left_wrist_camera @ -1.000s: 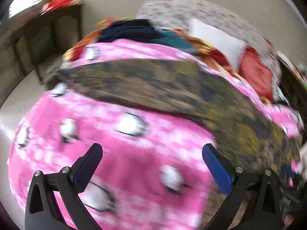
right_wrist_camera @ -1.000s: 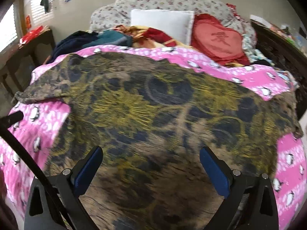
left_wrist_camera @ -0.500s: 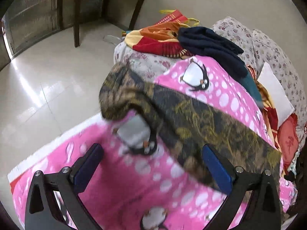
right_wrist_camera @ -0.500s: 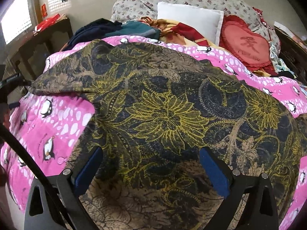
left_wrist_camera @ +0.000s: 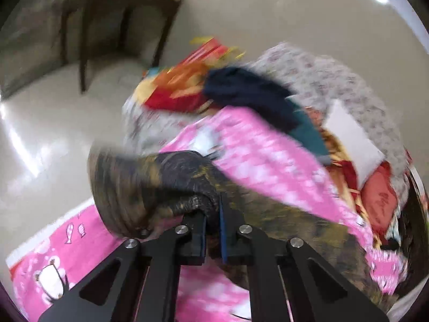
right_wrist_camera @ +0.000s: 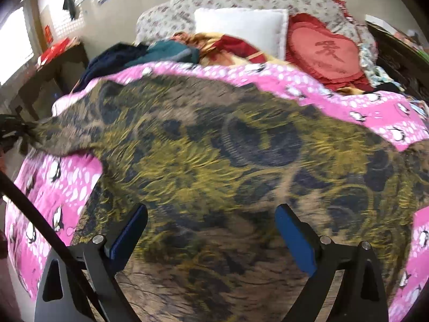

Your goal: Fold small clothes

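Note:
A dark garment with a yellow floral print lies spread over a pink penguin blanket on a bed. My left gripper is shut on the garment's sleeve end at the bed's left edge, and the sleeve bunches around its blue pads. In the right wrist view the left gripper shows at the far left, holding the sleeve tip. My right gripper is open and empty, hovering over the garment's near part.
Piled clothes, a white pillow and a red heart cushion lie at the head of the bed. A dark wooden table stands on the shiny floor left of the bed.
My left gripper has swung to the sleeve end and closed on it. The right gripper stays open over the garment, shifted slightly.

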Motion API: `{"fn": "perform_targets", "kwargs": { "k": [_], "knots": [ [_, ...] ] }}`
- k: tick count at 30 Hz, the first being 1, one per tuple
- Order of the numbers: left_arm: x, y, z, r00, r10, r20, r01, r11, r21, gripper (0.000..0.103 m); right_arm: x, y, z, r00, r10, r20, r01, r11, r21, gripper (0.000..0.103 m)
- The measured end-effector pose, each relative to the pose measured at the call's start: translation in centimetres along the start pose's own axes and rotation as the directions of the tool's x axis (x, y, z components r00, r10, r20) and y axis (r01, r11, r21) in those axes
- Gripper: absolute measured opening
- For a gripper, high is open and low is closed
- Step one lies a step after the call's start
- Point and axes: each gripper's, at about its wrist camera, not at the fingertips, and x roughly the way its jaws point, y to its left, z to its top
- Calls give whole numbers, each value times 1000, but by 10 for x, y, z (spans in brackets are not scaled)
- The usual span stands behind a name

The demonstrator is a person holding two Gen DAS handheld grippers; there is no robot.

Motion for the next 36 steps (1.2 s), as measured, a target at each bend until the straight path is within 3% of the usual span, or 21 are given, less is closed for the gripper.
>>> {"fn": "perform_targets", "kwargs": {
  "k": [4,7,12,15,19,20,21,22,26,28,30,32,34,36],
  "knots": [
    [-35,-79,-11,992,-123,6,121,980,157,7,-23,-37,6,999,-18,47,14,997,82,98],
    [-50,-150,-37,976,-216,-33,216,934,283,7,-42,-60,8,996,-39,81,28,991,128,98],
    [-52,-265,-106,918,-345,-195,396,816,420,7,-63,-97,3,991,-89,98,71,982,174,98],
    [-39,-325,-159,888,-361,-285,458,751,476,7,-69,-119,-4,988,-119,100,97,975,201,98],
    [-4,-382,-231,827,-350,-441,551,660,510,8,-71,-153,-17,985,-158,72,134,956,262,98],
    [6,-392,-245,812,-341,-473,569,643,513,13,-72,-160,-21,984,-166,64,143,951,273,98],
    [12,-398,-256,806,-326,-494,574,633,519,24,-72,-165,-24,983,-171,59,148,948,280,98],
    [15,-400,-262,800,-321,-507,581,627,519,29,-73,-171,-27,982,-179,54,156,945,289,98],
    [-7,-388,-254,757,-392,-522,643,585,493,58,-75,-184,-31,980,-195,47,172,935,311,98],
    [-31,-374,-233,767,-428,-478,640,559,527,73,-74,-181,-28,983,-176,54,152,939,308,99],
    [-53,-355,-209,820,-442,-364,569,558,604,93,-70,-174,-24,986,-157,61,134,948,290,99],
    [-65,-329,-184,882,-411,-231,452,598,662,95,-60,-163,-14,990,-122,66,102,962,253,100],
    [-60,-307,-162,914,-367,-176,385,640,666,95,-51,-156,-3,992,-111,66,92,968,235,100],
    [-48,-282,-143,934,-323,-154,344,690,636,95,-42,-145,11,993,-84,77,67,975,211,100]
  ]
}}
